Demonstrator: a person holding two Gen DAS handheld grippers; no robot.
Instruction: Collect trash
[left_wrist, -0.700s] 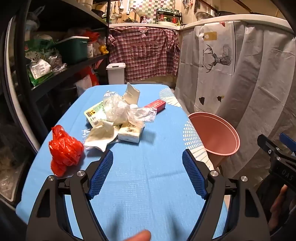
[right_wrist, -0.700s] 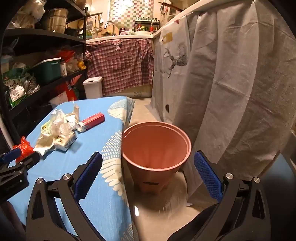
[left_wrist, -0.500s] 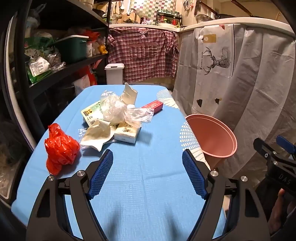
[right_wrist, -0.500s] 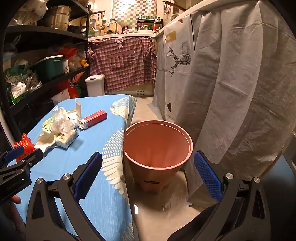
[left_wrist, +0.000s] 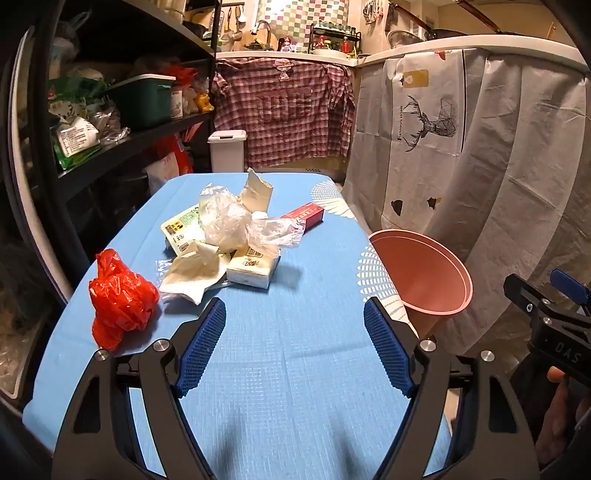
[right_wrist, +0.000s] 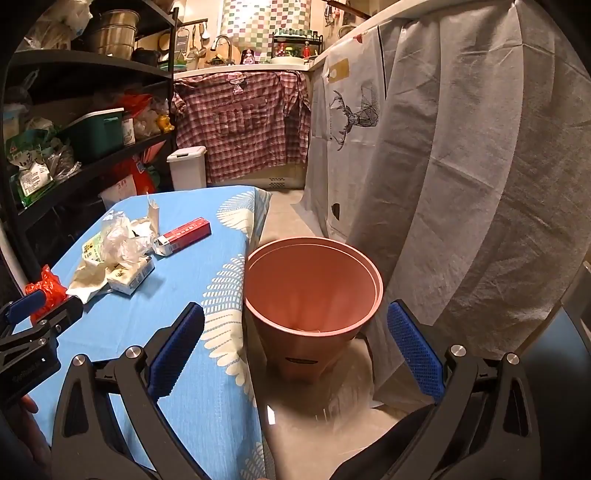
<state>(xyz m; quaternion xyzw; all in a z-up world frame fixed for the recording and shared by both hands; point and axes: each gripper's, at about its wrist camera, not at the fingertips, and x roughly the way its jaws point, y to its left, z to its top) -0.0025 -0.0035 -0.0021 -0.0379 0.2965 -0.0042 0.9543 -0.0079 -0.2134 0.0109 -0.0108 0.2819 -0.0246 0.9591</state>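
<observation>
Table (left_wrist: 295, 369) | red box (left_wrist: 303, 216) long axis toward far right corner

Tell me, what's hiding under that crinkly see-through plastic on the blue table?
Under the clear plastic a white tissue pack, a green-labelled packet and crumpled cream paper poke out. Whatever lies beneath the middle of the heap is covered and cannot be seen.
</observation>
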